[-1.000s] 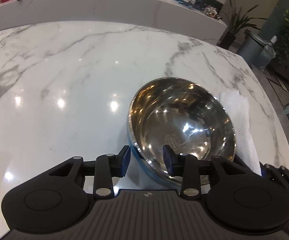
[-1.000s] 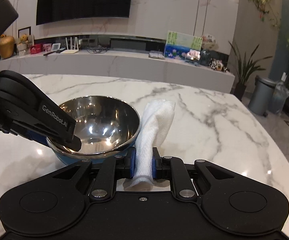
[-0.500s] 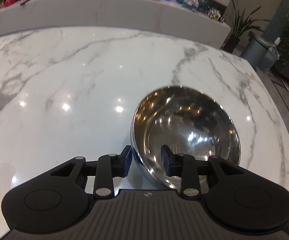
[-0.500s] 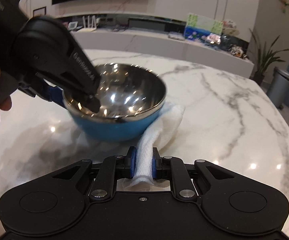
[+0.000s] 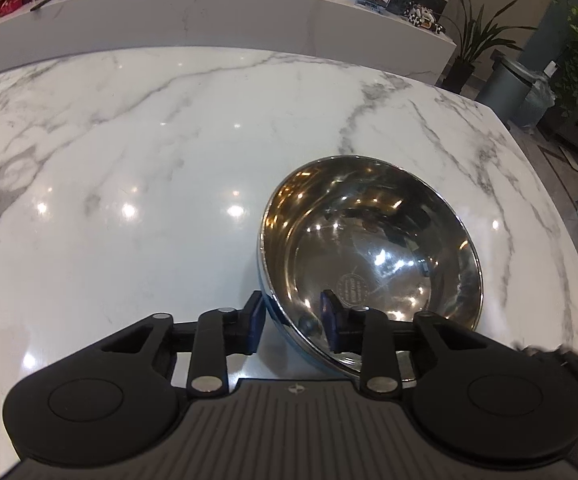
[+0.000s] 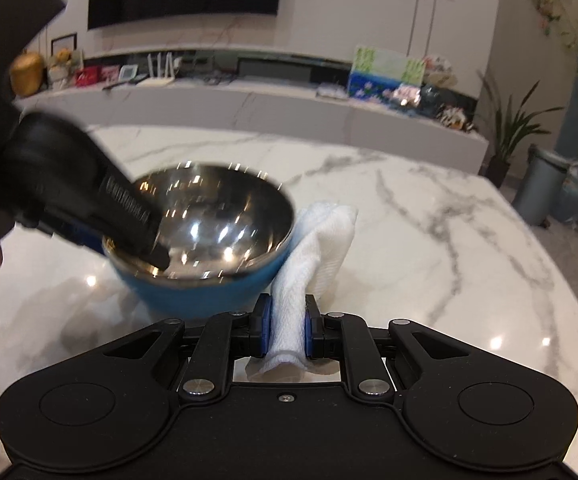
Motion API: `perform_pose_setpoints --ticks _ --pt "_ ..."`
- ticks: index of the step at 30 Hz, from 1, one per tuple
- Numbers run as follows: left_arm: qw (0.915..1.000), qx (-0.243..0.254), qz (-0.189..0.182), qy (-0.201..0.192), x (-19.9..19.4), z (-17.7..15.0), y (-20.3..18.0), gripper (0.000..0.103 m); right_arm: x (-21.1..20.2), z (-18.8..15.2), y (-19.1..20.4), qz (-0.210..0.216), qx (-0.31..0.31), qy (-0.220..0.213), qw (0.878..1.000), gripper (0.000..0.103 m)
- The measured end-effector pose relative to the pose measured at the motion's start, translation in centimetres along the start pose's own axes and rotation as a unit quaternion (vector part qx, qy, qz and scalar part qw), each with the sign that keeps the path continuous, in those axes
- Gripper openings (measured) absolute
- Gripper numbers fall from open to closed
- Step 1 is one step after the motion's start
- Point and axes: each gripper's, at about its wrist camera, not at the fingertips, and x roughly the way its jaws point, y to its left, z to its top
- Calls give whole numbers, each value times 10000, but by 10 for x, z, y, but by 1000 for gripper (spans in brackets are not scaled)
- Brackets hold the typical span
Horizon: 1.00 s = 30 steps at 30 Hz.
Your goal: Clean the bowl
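Two grippers work over a marble table [image 5: 137, 152]. L gripper [image 5: 291, 322] is clamped on the near rim of the bowl [image 5: 373, 256], one finger outside the blue wall, the other inside the shiny steel. From the right wrist view the bowl [image 6: 209, 240] looks tipped and blurred, its underside not visible, w/ the L gripper [image 6: 145, 248] gripping its left rim. R gripper [image 6: 287, 330] is closed tight on a white cloth [image 6: 313, 248], which runs up from the fingers and lies just right of the bowl, touching its blue side. Bin [image 6: 539, 190] stands far right, off the table.
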Motion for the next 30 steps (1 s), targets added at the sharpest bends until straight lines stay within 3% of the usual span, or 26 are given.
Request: perform_pose_setpoints --ticks 9,17,20,22,30 --pt "9999 102 47 -19 0 2 -2 22 -3 6 -4 -44 -108 -206 9997 14" --pt "10000 20 -19 -25 -1 2 1 23 8 -2 4 376 -138 347 9986 14" --pt "9999 -2 -55 -99 -3 3 2 32 10 -2 1 295 -88 397 9987 14" --pt "9997 -35 -131 -213 -8 4 2 46 10 1 -6 162 52 321 9993 14" --pt "9980 -115 -301 -544 -24 4 6 73 13 8 -44 -103 846 413 9955 14"
